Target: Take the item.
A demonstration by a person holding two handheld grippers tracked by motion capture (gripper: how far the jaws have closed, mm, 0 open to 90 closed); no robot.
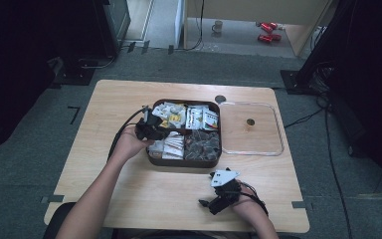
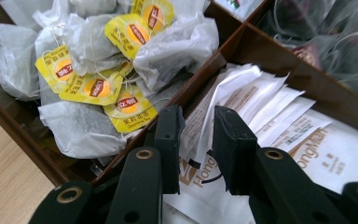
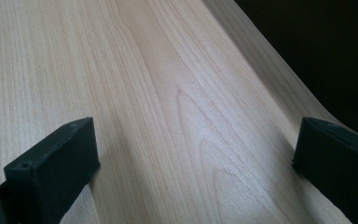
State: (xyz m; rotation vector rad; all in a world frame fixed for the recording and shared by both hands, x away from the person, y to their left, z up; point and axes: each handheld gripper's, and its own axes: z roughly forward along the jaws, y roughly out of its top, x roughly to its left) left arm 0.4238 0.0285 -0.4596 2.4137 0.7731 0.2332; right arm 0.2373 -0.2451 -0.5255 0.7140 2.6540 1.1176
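Reaching in from the left of the high view, the left claw (image 1: 155, 128) hangs over the brown divided box (image 1: 151, 160) at the centre of the wooden table (image 1: 99, 149), at the box's 9 o'clock edge. In the left gripper view its jaws stand narrow, with a small gap between them, above the compartment of white paper sachets (image 2: 279, 126); one upturned sachet edge rises into that gap, and whether the pads press on it cannot be told. At 10 o'clock from the jaws, across a brown divider (image 2: 186, 88), lies the compartment of tea bags with yellow tags (image 2: 98, 86). In the high view the box's far right compartment holds printed packets (image 1: 202, 118) and its near right compartment dark pouches (image 1: 202, 144). Just beside the box at its 3 o'clock lies a clear square lid (image 1: 251, 128), flat on the table. At 5 o'clock from the box, near the table's front edge, the right claw (image 1: 206, 204) lies low on the bare wood under its grey three-cornered plate (image 1: 224, 177); in the right gripper view its jaws stand wide apart with bare wood between them.
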